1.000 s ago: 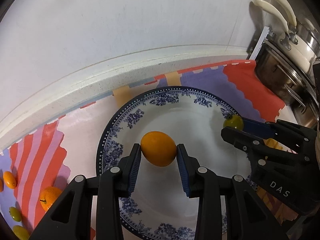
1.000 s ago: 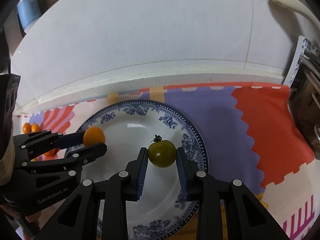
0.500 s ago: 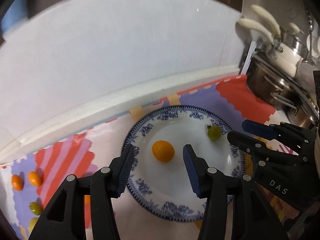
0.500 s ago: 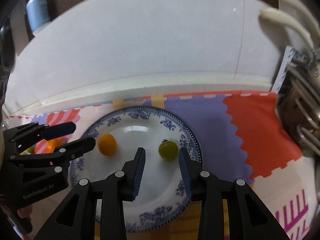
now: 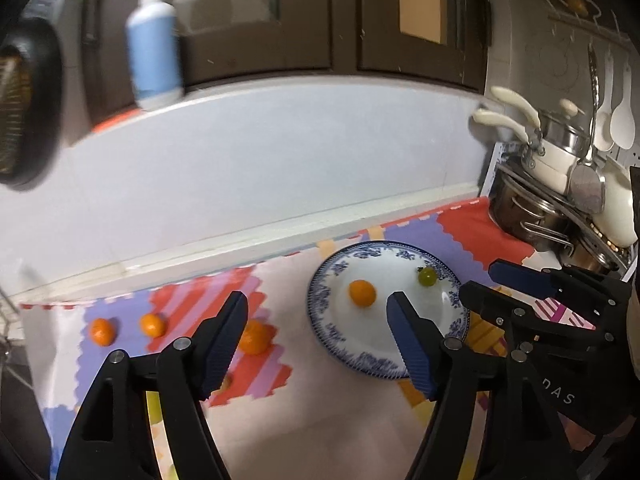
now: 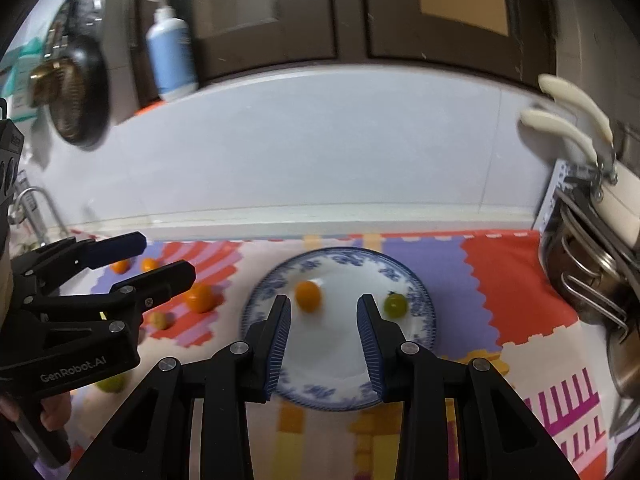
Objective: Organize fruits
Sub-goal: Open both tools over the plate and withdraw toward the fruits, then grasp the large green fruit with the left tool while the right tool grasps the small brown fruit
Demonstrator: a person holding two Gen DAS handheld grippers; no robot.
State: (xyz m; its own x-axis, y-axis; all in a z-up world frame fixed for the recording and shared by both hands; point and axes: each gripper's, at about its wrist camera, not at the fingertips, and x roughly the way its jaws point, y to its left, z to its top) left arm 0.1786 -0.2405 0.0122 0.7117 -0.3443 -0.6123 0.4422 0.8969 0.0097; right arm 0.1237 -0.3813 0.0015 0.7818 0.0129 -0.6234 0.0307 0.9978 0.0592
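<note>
Fruit sat pinched in both grippers a second ago; now the orange fruit (image 5: 362, 293) and the green fruit (image 5: 427, 276) lie apart on the blue-patterned plate (image 5: 320, 300). The left gripper (image 5: 316, 312) has lifted away with empty jaws opening wide. The right gripper (image 6: 324, 312) is spread and empty too. More oranges (image 5: 150, 325) lie on the colourful mat (image 5: 460, 232) covering the counter. Pots (image 5: 552, 152) stand on the right, near a grey wall.

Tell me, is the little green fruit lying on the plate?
Yes, the green fruit lies on the blue-patterned plate, apart from the orange fruit.
</note>
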